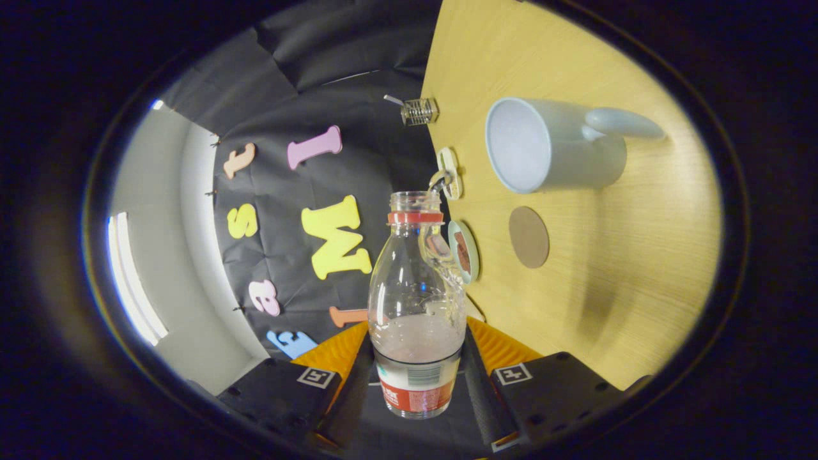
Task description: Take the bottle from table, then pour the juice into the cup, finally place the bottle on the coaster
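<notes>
Because your hand-held gripper is rolled onto its side, the pale wooden tabletop stands like a wall beside the fingers, and the clear plastic bottle with the red neck ring lies roughly level along them. Both fingers press on the bottle's labelled base, so you are grasping it firmly. The cap is off, and the little cloudy juice left has pooled toward the base rather than the open mouth, which suggests the tilt is not yet steep enough to send it out.

Beyond the bottle's mouth and off to the tabletop side stands the white ceramic cup with a handle, its opening facing you; mouth and rim are apart, so close that gap before tipping further. Between cup and fingers lies the round brown coaster, with bare wood around it for setting the bottle down. A few small round items sit along the tabletop's edge just beside the bottle's neck, and a small wire-caged object sits farther off; keep the neck clear of them.
</notes>
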A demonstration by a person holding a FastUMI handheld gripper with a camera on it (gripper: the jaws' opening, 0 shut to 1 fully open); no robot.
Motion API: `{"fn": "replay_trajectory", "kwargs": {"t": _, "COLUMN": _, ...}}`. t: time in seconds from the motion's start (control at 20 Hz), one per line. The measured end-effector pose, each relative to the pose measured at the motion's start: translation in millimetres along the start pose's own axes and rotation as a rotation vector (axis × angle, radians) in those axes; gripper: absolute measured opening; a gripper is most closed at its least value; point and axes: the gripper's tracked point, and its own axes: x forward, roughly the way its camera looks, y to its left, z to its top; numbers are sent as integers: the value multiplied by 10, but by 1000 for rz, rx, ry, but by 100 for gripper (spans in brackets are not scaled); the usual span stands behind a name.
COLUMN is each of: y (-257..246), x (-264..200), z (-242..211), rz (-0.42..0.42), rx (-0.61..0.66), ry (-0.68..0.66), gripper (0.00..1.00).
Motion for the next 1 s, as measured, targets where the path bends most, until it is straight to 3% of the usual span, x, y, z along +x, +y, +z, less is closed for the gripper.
{"fn": "replay_trajectory", "kwargs": {"t": 1.0, "y": -14, "x": 79, "z": -8, "rz": 26, "rx": 112, "ry": 21, "gripper": 76}}
